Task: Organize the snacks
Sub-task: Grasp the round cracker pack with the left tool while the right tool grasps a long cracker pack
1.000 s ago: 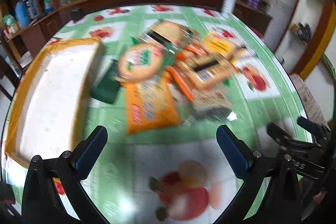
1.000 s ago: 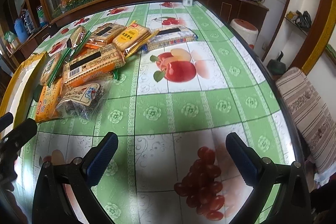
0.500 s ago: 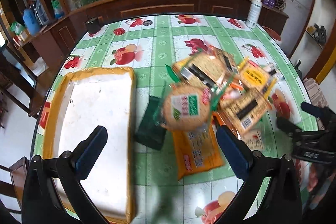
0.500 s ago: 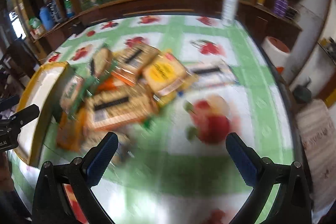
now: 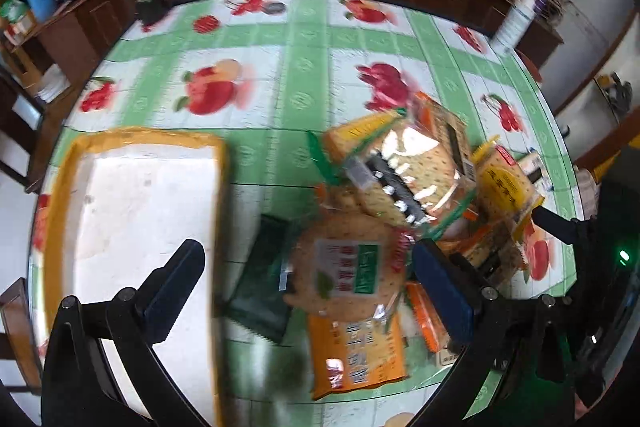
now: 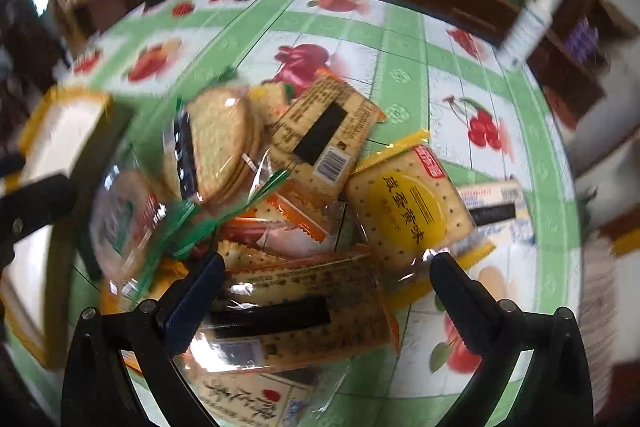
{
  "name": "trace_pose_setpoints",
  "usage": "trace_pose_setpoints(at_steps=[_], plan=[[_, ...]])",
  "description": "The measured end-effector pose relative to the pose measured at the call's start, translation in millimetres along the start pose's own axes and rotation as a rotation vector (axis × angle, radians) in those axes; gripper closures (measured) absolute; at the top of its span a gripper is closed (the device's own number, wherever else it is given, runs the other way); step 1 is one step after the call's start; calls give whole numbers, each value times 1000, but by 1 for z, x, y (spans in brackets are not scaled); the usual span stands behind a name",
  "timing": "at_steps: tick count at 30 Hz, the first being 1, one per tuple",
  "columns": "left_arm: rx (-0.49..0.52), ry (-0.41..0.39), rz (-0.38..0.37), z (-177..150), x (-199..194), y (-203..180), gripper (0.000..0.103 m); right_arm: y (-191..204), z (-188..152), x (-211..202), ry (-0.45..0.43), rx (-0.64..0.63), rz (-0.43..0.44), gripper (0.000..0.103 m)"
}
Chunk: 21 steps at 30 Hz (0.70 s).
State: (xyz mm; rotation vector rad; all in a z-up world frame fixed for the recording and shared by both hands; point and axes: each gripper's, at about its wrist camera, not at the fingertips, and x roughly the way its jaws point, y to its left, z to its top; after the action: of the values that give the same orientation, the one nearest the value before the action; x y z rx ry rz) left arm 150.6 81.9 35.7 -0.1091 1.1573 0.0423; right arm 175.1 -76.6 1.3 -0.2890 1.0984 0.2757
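Fruit-print tablecloth (image 5: 304,87), blurred tray (image 5: 132,211), overlapping snack packets (image 6: 320,163)

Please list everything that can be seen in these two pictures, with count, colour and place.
tray: one, white inside with yellow rim, left part of the table, nothing in it.
snack packets: a heap, count unclear; mostly tan, orange and yellow, right of the tray.
round cracker packet: one, tan with green label, on the heap's near side.
yellow packet: one, right side of the heap.
dark green packet: one, between tray and heap.
tablecloth: one, green and white with fruit pictures.
white bottle: one, far right table edge.
left gripper: black with blue pads, jaws open, above the heap.
right gripper: same colours, jaws open, above the heap.
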Motion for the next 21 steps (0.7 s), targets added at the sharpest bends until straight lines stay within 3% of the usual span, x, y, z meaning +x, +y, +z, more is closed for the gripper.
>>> trace_pose_setpoints(at_steps=[8,15,21], plan=[[55,87,-104,2,21,-27,0,-30,-28,-8,68,-18,35,0],[35,133,-181,2,35,-27,0,-62,-45,-13,90,161,167,0],[45,127,-219,3,38,-24,0,-61,-47,-12,107,267,244,0]])
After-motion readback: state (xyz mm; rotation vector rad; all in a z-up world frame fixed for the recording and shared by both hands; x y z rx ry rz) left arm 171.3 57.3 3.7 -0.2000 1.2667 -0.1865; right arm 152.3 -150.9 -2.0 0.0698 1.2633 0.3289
